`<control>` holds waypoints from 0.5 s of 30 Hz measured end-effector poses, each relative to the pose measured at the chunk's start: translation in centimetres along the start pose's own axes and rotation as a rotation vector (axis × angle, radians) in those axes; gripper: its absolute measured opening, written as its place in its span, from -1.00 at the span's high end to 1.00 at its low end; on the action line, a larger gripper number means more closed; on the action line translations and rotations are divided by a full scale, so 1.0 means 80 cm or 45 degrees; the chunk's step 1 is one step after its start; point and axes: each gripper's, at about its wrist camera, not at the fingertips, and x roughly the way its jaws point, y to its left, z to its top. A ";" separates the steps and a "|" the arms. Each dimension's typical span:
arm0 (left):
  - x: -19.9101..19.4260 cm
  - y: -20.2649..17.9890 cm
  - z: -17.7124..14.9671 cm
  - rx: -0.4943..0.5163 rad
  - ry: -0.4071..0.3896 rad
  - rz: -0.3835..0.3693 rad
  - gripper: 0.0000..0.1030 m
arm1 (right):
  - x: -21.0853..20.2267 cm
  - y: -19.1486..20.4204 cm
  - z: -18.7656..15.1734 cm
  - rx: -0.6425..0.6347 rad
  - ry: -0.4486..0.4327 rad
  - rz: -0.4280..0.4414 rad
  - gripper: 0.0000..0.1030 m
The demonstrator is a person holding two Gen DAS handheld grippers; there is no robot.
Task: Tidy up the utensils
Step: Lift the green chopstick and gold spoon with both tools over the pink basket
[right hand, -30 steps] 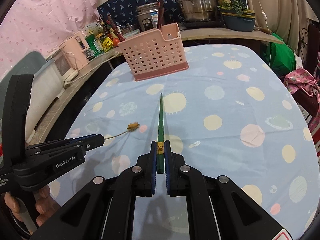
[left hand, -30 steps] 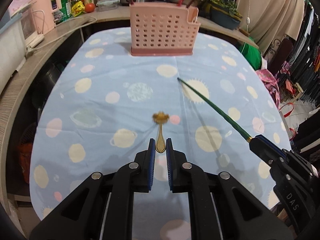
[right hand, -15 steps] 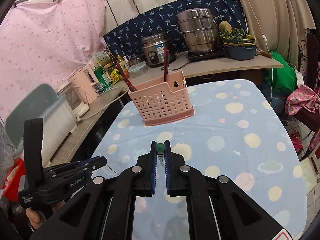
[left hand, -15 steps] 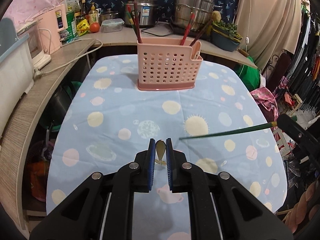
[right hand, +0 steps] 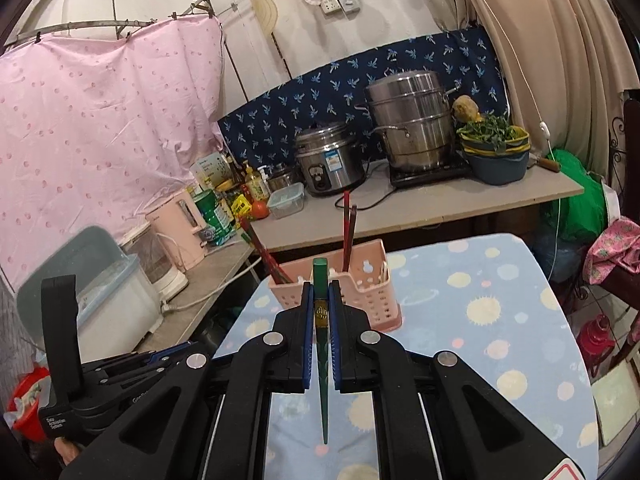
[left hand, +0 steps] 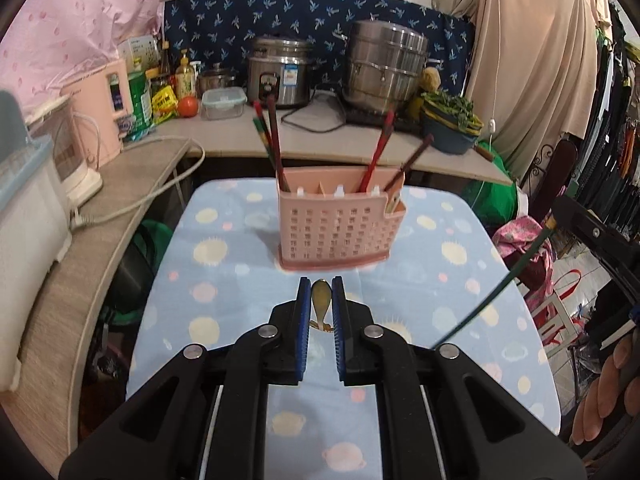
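Note:
A pink perforated utensil holder (left hand: 334,226) stands on the far half of the table, with red and dark chopsticks sticking out of it; it also shows in the right wrist view (right hand: 362,294). My left gripper (left hand: 321,286) is shut on a small gold spoon (left hand: 321,300), held in the air short of the holder. My right gripper (right hand: 321,290) is shut on a green chopstick (right hand: 322,364), its thick end up and its tip hanging down toward me. That chopstick also shows at the right in the left wrist view (left hand: 496,288).
The table has a light blue cloth with planet prints (left hand: 224,276). A counter (left hand: 320,136) behind it carries steel pots, a rice cooker, bottles and a basin of greens. A pink kettle and a white appliance stand at left (left hand: 96,120). Clothes hang at right.
Both grippers have lifted off the table, each carrying its utensil. They have tilted up, so the holder and the counter now fill the views. The chopstick has swung from lying forward to hanging tip down.

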 end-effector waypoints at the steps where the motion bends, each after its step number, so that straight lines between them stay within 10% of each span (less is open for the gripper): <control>1: 0.001 0.000 0.012 0.004 -0.016 0.006 0.80 | 0.005 0.001 0.010 -0.001 -0.019 0.001 0.86; 15: 0.053 0.006 0.148 -0.022 -0.140 0.002 0.80 | 0.106 0.005 0.156 0.046 -0.228 -0.009 0.86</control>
